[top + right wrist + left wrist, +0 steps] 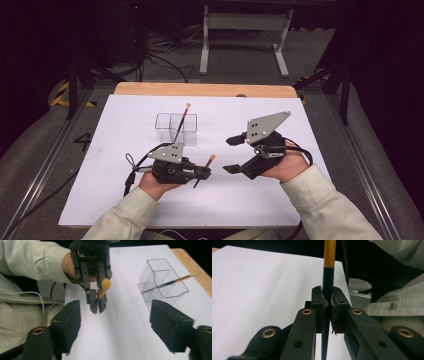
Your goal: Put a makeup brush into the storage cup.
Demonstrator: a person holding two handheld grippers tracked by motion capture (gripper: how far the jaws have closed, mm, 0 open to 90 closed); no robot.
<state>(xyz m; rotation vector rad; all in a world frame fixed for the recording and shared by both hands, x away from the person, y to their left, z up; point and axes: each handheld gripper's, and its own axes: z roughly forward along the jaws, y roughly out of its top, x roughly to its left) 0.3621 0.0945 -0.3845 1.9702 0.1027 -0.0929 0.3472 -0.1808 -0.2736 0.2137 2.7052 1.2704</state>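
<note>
Two brushes were in play. One brush [181, 121] already leaned in the clear divided holder [176, 128] at upper centre of the high view, its pale tip pointing up and to the right. The other, a dark-handled brush with an orange end [204, 169], was clamped between the closed jaws of the left gripper [205, 172] at lower centre. Its long axis ran from lower left to upper right across the jaws, orange end uppermost; in the left gripper view the shaft [327, 285] rose straight up the middle of the frame between the pads. The holder lay above and slightly left of that gripper in the high view, near but apart from it, so the coming move looked like a carry up the frame, with the shaft tipped towards upright before lowering it into a compartment. The right gripper [232, 155] hovered to the right with jaws wide and nothing between them, a little farther from the holder than the left.
</note>
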